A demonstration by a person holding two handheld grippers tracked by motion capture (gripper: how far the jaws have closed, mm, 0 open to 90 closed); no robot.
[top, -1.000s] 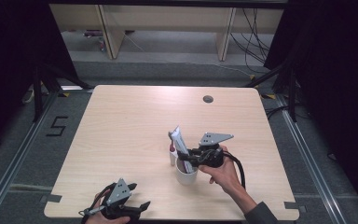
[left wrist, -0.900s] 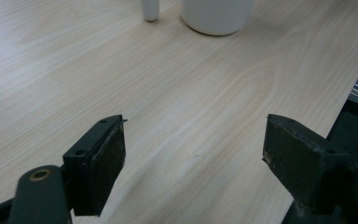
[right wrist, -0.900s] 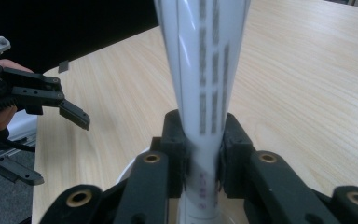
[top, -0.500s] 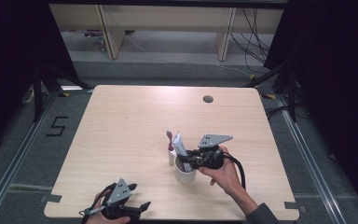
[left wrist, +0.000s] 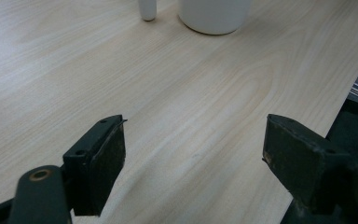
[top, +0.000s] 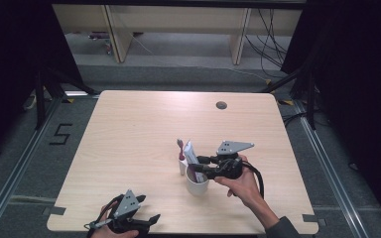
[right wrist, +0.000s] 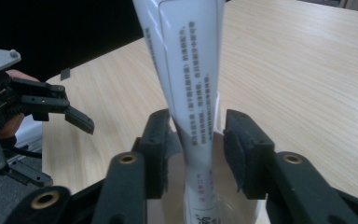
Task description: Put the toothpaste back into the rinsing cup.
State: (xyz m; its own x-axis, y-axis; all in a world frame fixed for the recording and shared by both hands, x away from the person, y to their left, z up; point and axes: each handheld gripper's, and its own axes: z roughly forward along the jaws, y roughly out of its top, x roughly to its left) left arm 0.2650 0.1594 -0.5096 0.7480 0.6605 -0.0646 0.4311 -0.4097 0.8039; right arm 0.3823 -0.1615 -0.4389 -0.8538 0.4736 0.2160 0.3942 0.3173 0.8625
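A white toothpaste tube (top: 191, 154) stands upright in a white cup (top: 197, 184) at the table's middle front. My right gripper (top: 199, 166) reaches in from the right, a jaw on either side of the tube above the cup's rim. In the right gripper view the tube (right wrist: 193, 79) stands between the pads with a thin gap on each side; the jaws have just been opening. A red-headed toothbrush (top: 180, 145) stands beside the cup on its left. My left gripper (top: 146, 223) rests open at the front edge, with nothing between its jaws (left wrist: 193, 158).
The light wooden table (top: 129, 129) has a round cable hole (top: 222, 105) at its far side. The cup (left wrist: 214, 16) and a white stem (left wrist: 147, 9) lie ahead of the left gripper. Dark floor and shelving surround the table.
The tube has sunk a little into the cup and now stands more upright. The right gripper's jaws have spread apart from it. The left gripper has not moved.
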